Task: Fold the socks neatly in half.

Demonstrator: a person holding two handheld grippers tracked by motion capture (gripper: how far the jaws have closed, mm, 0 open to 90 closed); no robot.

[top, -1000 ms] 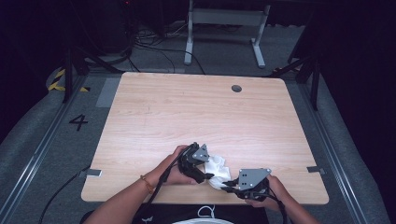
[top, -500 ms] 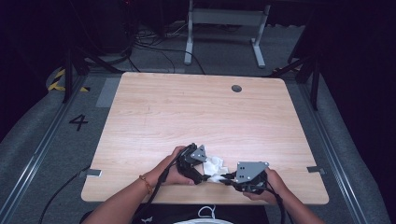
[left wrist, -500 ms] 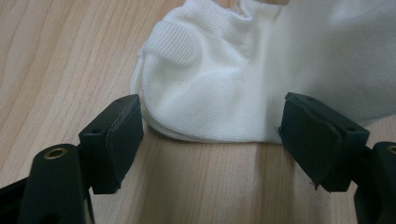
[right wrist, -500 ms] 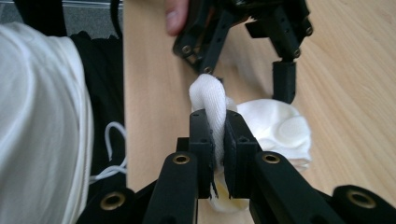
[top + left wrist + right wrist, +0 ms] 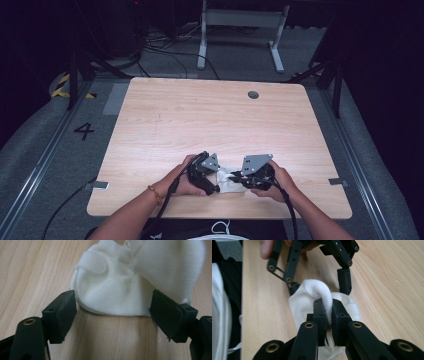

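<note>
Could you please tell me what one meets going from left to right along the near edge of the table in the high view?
Left forearm → left tongs → white sock → right tongs → right hand.

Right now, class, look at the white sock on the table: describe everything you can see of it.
The white sock is soft ribbed knit, bunched and folded rather than flat, lying on the wooden table near its front edge, between the person's hands. The right gripper is shut on a raised fold of it. The left gripper is open, its jaws standing either side of the sock's rounded edge without squeezing it.
</note>
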